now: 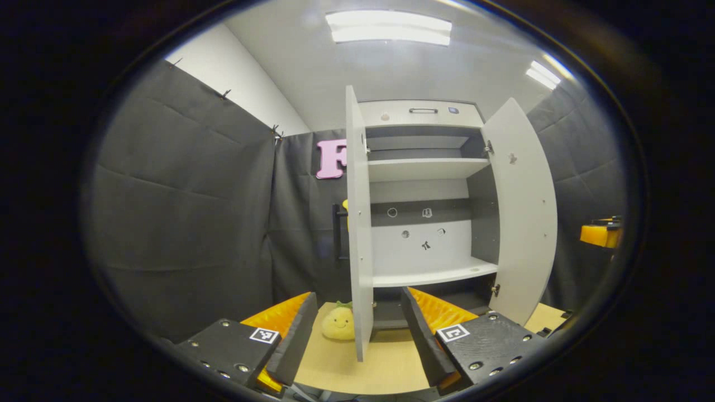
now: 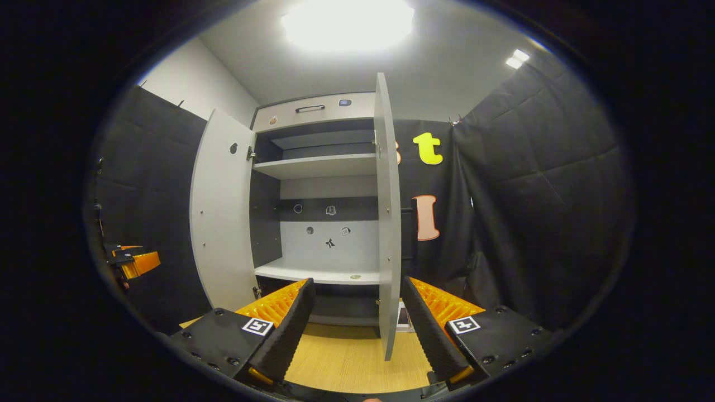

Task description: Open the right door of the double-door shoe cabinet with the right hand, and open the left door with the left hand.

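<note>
Standing on a wooden tabletop (image 1: 357,374) at the far end of the booth, the double-door shoe cabinet (image 1: 422,167) has both doors swung wide, its pale shelves (image 1: 427,167) bare. In the left gripper view the left door (image 1: 358,223) is seen edge-on, straight ahead of the left gripper (image 1: 357,329), whose fingers are spread wide with nothing between them. A yellow plush toy (image 1: 339,322) sits just left of that door. In the right gripper view the right door (image 2: 387,223) stands edge-on ahead of the right gripper (image 2: 357,324), likewise spread apart and empty; the left gripper shows far left.
</note>
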Motion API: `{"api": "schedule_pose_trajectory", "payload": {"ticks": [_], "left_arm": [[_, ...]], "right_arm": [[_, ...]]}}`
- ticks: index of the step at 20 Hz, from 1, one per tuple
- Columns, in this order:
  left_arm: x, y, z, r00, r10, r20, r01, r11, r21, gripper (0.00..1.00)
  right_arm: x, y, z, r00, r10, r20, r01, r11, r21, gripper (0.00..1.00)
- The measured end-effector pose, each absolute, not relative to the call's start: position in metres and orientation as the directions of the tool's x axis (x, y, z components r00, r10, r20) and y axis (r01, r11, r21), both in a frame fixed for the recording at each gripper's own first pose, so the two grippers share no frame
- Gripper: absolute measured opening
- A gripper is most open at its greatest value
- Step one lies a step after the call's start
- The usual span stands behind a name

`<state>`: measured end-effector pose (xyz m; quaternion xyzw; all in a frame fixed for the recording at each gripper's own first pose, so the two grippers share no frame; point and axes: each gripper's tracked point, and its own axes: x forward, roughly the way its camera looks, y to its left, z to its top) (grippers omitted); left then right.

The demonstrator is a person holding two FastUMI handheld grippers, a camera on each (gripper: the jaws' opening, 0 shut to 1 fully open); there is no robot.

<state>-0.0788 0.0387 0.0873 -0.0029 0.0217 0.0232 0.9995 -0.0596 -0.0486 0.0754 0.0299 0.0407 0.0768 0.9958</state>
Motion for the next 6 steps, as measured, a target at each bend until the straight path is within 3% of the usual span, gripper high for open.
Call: {"api": "schedule_pose_trajectory", "payload": {"ticks": [6], "left_arm": [[-0.0786,0.0382,0.0874,0.999,0.039,-0.038,-0.039,0.999,0.002,0.87]], "right_arm": [[-0.0597,-0.0483,0.0755,0.986,0.15,-0.073,-0.147,0.988,0.045,0.98]]}}
